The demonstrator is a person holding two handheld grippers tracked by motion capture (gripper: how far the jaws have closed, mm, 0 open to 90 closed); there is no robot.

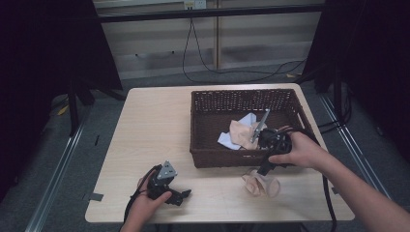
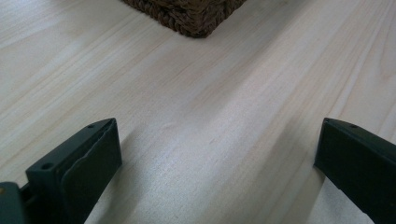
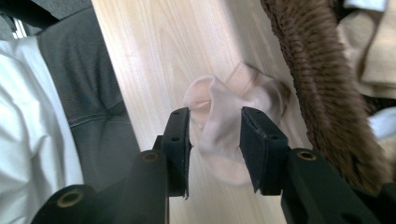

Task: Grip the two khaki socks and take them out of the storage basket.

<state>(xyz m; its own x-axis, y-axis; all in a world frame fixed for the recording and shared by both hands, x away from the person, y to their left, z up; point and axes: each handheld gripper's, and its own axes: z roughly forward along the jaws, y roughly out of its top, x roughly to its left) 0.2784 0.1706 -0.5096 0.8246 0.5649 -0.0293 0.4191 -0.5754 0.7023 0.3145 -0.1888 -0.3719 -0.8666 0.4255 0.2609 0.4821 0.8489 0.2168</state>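
Crowding the right gripper (image 3: 215, 140), the basket (image 1: 203, 157) stands just beside the sock (image 3: 219, 126) between its half-closed jaws; left gripper (image 2: 217, 172) gapes, its jaw tips cut off.

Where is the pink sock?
In the high view the pink sock lies on the table, just in front of the basket, with the right gripper around it.

Your high view is dim, its corners nearly black; both gripper views are brighter, slightly soft close up.
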